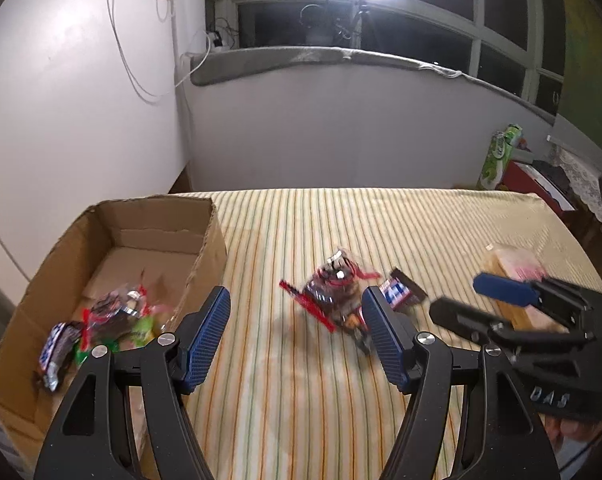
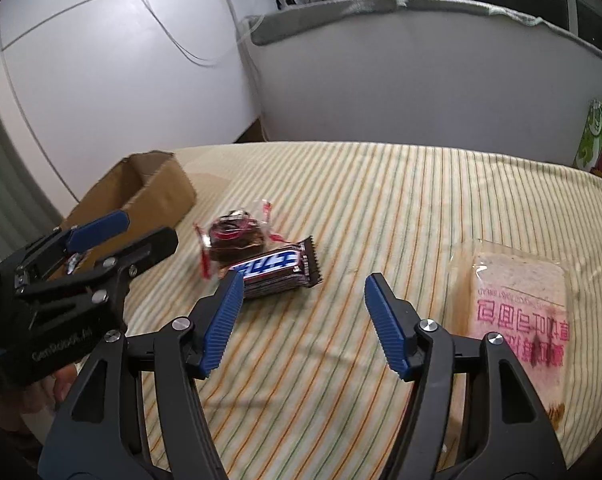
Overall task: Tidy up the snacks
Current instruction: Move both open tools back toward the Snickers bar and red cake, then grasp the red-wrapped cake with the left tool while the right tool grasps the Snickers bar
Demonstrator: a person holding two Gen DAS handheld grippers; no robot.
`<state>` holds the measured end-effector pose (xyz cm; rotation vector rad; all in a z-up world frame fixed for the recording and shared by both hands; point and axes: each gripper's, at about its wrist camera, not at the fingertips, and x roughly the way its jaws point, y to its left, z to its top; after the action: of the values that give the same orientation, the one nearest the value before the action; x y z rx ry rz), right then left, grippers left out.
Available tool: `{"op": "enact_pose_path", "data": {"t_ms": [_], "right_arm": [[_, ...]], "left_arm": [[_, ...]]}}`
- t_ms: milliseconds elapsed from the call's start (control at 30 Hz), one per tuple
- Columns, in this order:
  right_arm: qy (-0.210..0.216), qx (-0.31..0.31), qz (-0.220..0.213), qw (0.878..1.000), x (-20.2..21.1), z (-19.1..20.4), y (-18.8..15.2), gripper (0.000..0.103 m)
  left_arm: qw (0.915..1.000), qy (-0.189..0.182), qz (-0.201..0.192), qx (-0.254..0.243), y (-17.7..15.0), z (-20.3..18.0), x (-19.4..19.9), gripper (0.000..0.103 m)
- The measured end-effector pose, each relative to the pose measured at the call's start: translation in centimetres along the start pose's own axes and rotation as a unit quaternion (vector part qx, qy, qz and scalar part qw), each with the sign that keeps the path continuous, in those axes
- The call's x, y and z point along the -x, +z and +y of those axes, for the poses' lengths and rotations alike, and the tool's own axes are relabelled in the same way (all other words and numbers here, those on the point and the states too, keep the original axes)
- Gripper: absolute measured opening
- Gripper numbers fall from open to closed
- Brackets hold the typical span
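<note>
Cardboard box (image 1: 205, 256) is seen at the left on the striped cloth (image 1: 301, 400), with several wrapped snacks (image 1: 101, 320) lying inside. The left gripper (image 1: 295, 336) is held spread, nothing between its pads. Beyond it lie a clear-wrapped dark cake (image 2: 237, 236), blurred, and a chocolate bar (image 2: 277, 272), seemingly touching. The right gripper (image 2: 301, 320) is likewise spread and empty, beside the packaged bread (image 2: 517, 304).

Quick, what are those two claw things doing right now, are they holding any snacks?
Left gripper: open, holding nothing.
Right gripper: open, holding nothing.
</note>
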<state>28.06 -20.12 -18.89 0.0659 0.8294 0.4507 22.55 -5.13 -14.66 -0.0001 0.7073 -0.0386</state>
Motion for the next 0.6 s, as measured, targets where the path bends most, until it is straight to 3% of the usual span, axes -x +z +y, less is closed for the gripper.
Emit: {"op": "enact_pose_path", "data": {"t_ms": [200,433,533,600], "right_arm": [[-0.006,0.013,0.033,0.999,-2.1,0.3,0.9,0.066],[0.016,0.032,0.064,0.997,-4.2,1.1,1.2,0.066],[0.019,0.039,0.069,0.997,-4.8,1.5,1.2,0.078],[0.025,0.040,0.069,0.997,-5.1,1.8,1.2,0.079]], "left_arm": [[0.9988,0.000,0.035,0.035,1.0,0.8,-3.4,0.068],[0.9984,-0.014,0.032,0.045,1.4,0.5,-4.3,0.076],[0.9986,-0.023,0.029,0.039,1.5,0.3,-4.7,0.080],[0.9982,-0.029,0.033,0.041,1.6,0.3,-4.7,0.080]]}}
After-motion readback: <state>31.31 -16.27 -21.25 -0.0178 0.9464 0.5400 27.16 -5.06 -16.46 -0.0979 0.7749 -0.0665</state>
